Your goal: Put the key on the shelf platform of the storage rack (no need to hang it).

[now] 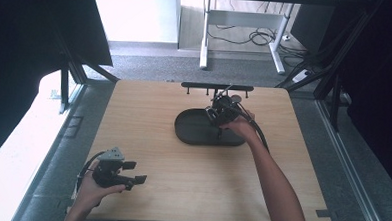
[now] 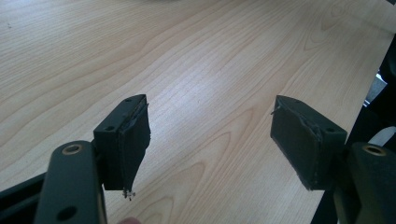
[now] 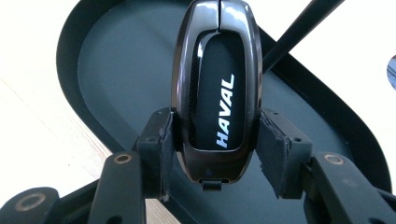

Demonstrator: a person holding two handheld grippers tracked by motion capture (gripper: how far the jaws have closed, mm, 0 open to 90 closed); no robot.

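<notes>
A glossy black car key fob point(image 3: 215, 91) marked HAVAL sits clamped between the pads of my right gripper point(image 3: 215, 144), held over the dark oval tray point(image 3: 116, 70). From above, the right gripper point(image 1: 220, 122) points down over the right half of the tray point(image 1: 193, 130), a little above its floor. My left gripper point(image 1: 133, 177) rests low near the table's front left corner, held level. Its jaws stand wide apart in the left gripper view point(image 2: 210, 140), with bare wood between the pads.
A black rail with small pegs point(image 1: 217, 86) stands at the table's far edge behind the tray. A black rod point(image 3: 299, 32) crosses above the tray in the right gripper view. The wooden table point(image 1: 149, 113) lies bare left of the tray.
</notes>
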